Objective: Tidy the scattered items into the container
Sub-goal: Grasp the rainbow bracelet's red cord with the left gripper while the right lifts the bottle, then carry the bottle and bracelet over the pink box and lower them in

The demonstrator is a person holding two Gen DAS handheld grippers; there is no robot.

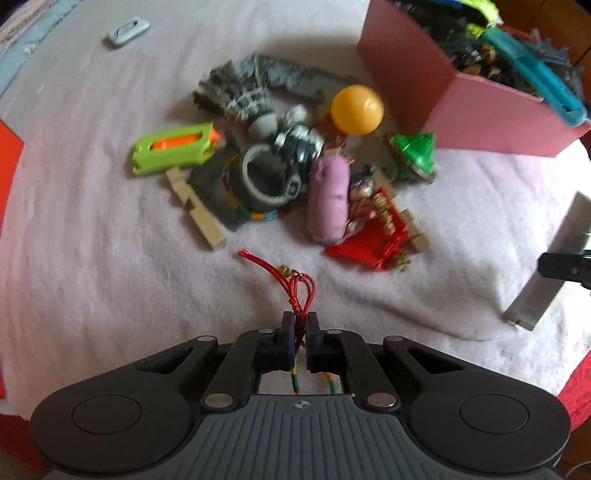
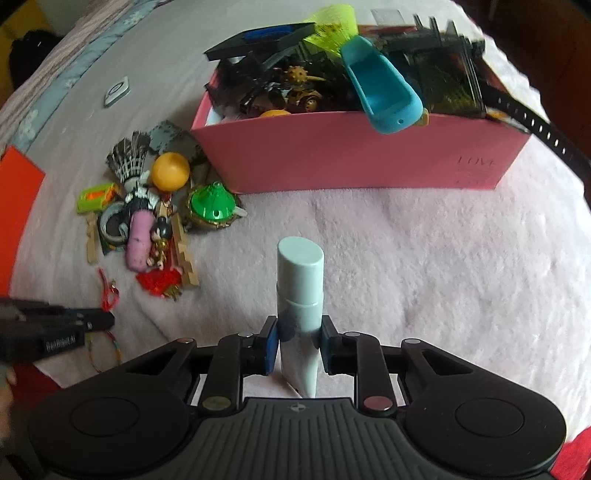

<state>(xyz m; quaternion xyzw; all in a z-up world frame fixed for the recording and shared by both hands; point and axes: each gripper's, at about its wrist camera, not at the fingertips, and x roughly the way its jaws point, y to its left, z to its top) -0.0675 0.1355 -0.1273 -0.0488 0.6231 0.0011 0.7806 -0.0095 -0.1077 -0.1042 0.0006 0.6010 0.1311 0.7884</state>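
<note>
My left gripper (image 1: 300, 322) is shut on a red knotted cord charm (image 1: 295, 286), held just above the pale blanket; the cord also shows in the right wrist view (image 2: 109, 293). My right gripper (image 2: 298, 330) is shut on a pale blue tube (image 2: 300, 288), cap pointing forward, facing the pink box (image 2: 354, 155). The pink box (image 1: 417, 70) is full of toys and stands at the far right in the left view. A pile of scattered items lies ahead: a yellow ball (image 1: 356, 109), a green top (image 1: 415, 153), a green dart clip (image 1: 173, 147), a pink plush (image 1: 328, 195).
A roll of grey tape (image 1: 262, 175), wooden pieces (image 1: 194, 206), a shuttlecock (image 1: 236, 92) and a red pouch with a doll (image 1: 373, 236) are in the pile. A small white device (image 1: 127, 31) lies far left. An orange-red panel (image 2: 16, 206) borders the blanket's left side.
</note>
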